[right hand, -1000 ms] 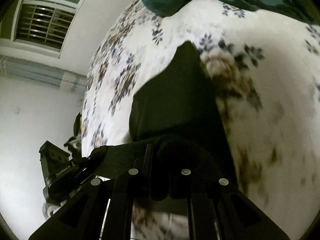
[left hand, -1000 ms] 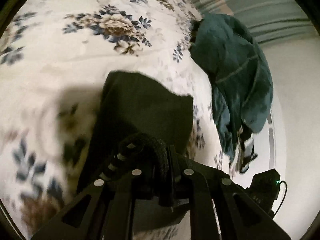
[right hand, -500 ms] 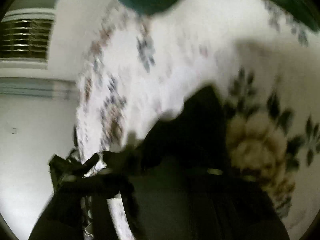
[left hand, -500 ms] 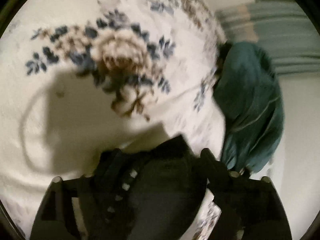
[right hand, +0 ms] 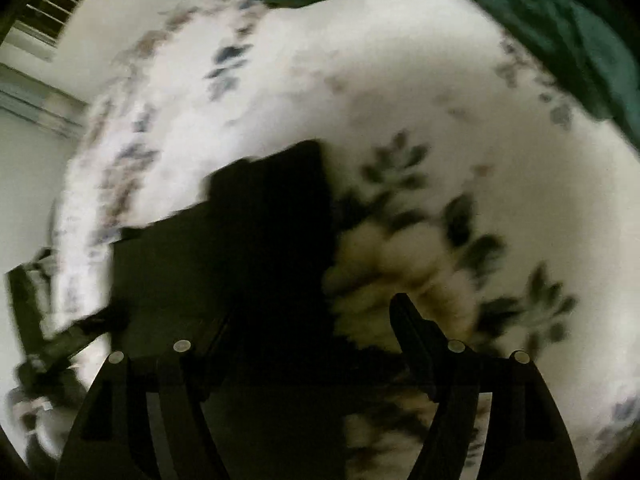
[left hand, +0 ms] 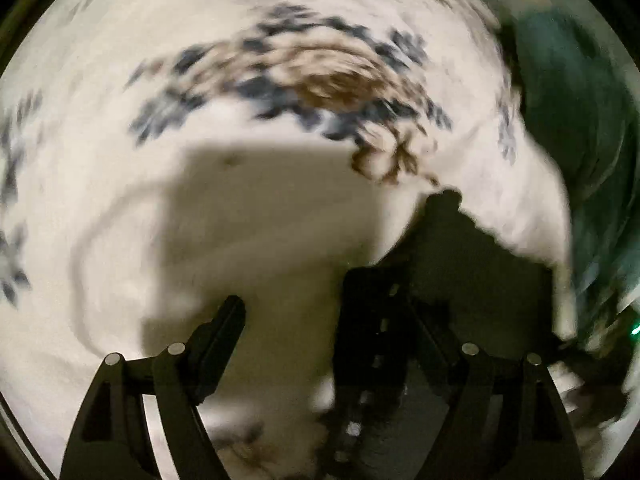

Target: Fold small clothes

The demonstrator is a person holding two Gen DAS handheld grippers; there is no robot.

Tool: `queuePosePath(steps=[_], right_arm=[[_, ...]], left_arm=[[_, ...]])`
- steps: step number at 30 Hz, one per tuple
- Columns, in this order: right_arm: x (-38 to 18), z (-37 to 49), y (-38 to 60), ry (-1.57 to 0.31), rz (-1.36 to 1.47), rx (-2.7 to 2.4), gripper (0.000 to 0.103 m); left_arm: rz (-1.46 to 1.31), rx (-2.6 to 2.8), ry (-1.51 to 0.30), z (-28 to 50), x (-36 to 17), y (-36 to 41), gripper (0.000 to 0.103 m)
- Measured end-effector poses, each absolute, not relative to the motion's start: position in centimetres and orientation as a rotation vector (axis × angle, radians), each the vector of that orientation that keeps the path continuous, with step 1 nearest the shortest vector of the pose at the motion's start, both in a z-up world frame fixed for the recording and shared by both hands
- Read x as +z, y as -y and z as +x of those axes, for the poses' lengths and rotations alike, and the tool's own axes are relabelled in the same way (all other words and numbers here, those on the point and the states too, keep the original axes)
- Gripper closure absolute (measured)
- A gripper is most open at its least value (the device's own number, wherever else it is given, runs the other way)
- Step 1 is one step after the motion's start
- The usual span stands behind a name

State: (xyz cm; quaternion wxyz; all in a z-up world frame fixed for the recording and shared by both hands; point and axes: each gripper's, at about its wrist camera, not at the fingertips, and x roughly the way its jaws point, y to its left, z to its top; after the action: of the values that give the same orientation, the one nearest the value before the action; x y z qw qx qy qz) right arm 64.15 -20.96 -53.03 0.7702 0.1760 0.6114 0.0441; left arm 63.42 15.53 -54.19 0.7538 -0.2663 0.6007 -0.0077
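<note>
My left hand-held gripper (left hand: 294,320) is wide apart, holding nothing. The black garment (left hand: 460,280) lies on the flowered bed (left hand: 100,160), just under its right finger. My right hand-held gripper (right hand: 304,328) is apart too, over the garment. One fold looks done; more may be left.

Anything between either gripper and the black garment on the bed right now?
Nothing visible. Both the left gripper and right gripper stand open directly over the black garment on the floral bedsheet. The teal clothes pile lies off to the side, out of the way.
</note>
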Motion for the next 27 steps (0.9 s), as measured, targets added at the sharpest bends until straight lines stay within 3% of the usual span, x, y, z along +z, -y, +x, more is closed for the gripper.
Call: queuePosePath(steps=[7,8,9,10,12,14,17,19,22,23,24,27], right_arm=[[-52.1,60.9,19.7,-1.380,0.419,0.250,0.028],[-52.8,60.1,19.1,-1.409,0.411,0.270,0.028],[-53.2,59.5,18.7,-1.420,0.393,0.269,0.036],[-53.3,59.1,18.4,-1.415,0.364,0.250,0.045],[-53.4,58.3,18.8,-1.380,0.369,0.242,0.067],[-53.4,58.1,19.6,-1.367,0.398,0.203,0.071],[-53.6,58.2,19.4,-1.390,0.405,0.199,0.071],[-53.3,58.4,19.8,-1.416,0.448,0.215,0.065],[-52.8,58.6,22.0,-1.451,0.616,0.250,0.055],[-52.6,58.5,23.0,-1.441,0.675,0.261,0.040],[-52.5,58.7,24.0,-1.429,0.704,0.271,0.029],[-52.6,59.8,25.4,-1.446,0.668,0.283,0.026]], left_arm=[[-0.598,-0.203,-1.292,58.1,-51.7,-13.4,0.026],[-0.577,-0.219,-1.288,57.9,-51.9,-12.8,0.044],[-0.559,-0.252,-1.293,57.5,-52.5,-12.1,0.085],[-0.532,-0.237,-1.311,57.4,-53.0,-11.9,0.090],[-0.556,-0.210,-1.289,57.1,-53.3,-13.0,0.090],[-0.563,-0.169,-1.275,57.2,-53.3,-14.1,0.090],[-0.657,-0.208,-1.278,57.2,-53.3,-15.7,0.087],[-0.622,-0.220,-1.290,56.8,-52.4,-14.9,0.076],[-0.639,-0.256,-1.257,54.3,-50.1,-14.2,0.033],[-0.669,-0.249,-1.237,52.5,-49.4,-14.3,0.017],[-0.705,-0.232,-1.218,50.7,-49.0,-14.4,0.014],[-0.833,-0.143,-1.199,45.5,-49.7,-14.3,0.014]])
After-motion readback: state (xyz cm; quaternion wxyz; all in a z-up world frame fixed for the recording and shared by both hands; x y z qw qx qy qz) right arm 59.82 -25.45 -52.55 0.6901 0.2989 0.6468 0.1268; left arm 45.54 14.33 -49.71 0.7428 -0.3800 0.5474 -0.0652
